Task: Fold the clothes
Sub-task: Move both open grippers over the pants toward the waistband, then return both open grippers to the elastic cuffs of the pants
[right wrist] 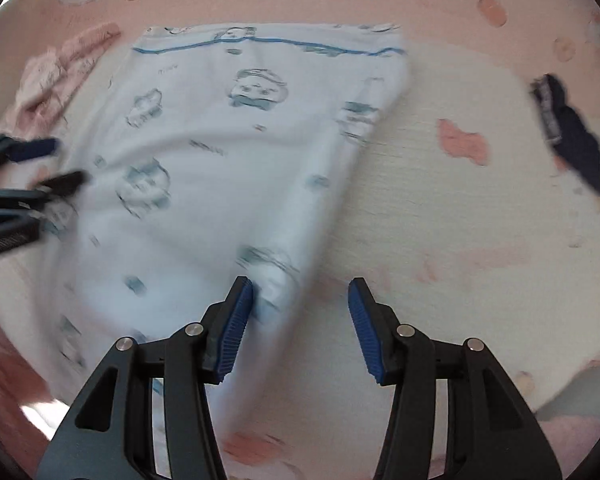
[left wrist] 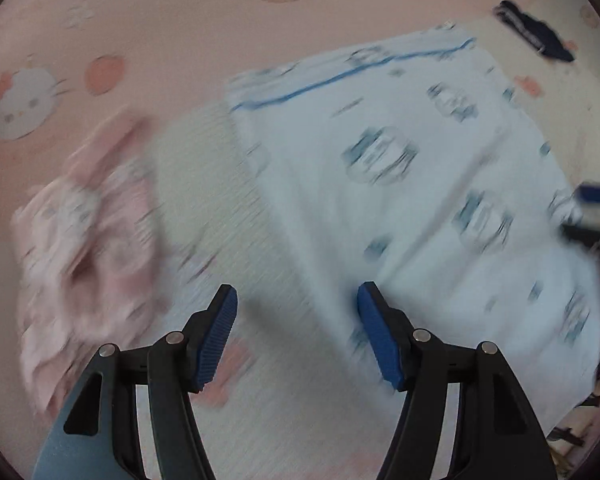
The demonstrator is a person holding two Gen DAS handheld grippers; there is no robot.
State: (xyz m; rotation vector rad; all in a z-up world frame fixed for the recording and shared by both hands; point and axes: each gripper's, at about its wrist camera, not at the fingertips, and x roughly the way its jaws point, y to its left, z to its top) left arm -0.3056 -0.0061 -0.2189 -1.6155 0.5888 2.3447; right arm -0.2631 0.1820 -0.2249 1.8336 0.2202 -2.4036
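Your left gripper [left wrist: 297, 300] hangs over the bedsheet [left wrist: 160, 32] with its fingers wide apart and nothing between them; the inner pad sits just above the near left border of the pale blue printed garment [left wrist: 400, 184]. Your right gripper [right wrist: 300, 296] also stands with its fingers apart and empty, its left pad [right wrist: 238, 320] just beside the garment's near right edge [right wrist: 284, 280], where the cloth is rolled or doubled over. The garment lies spread almost flat in the middle of the bed, its blue-striped hem [right wrist: 260, 42] at the far side, a few soft creases running across it. Judge it as thin, light knit cloth: limp, not slippery on the sheet, likely to sag and drag if you lift it by one point only. Take hold at the two near corners or along the doubled edge, pinching both layers together, so that the panel rises evenly and folds toward the striped hem. A pink crumpled garment [left wrist: 88, 240] lies near its left side and a dark small garment [right wrist: 568, 136] well apart on the right; keep both out of the fold. Motion blur hides finer detail of the seams.
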